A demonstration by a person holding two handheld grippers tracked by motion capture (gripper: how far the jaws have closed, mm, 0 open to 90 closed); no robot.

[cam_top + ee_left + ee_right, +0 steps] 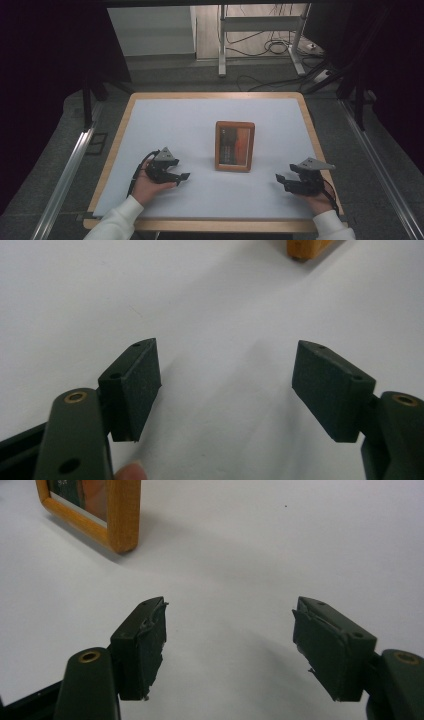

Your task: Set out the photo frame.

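On the left, the left tool [181, 178] rests low on the white bench [170, 120], jaws spread wide with nothing between them; in the left gripper view its pads [135, 390] frame bare white surface.

In the middle stands the wooden picture frame [234, 146], upright or leaning slightly back, near the centre of the bench and well apart from both tools. It looks like a stiff, light thing: a solid wooden border around what is probably a glazed front, so the pane is likely the fragile, slippery part. The sound place to take hold is the wooden border, pinching a side rail or the top rail across its thickness, not the glass. Standing on a narrow base, it would probably tip at a sideways push.

On the right, the right tool [281, 180] also sits low near the bench's front edge, jaws parted and empty. In the right gripper view the frame's corner [117, 525] lies beyond the left pad [142, 647].
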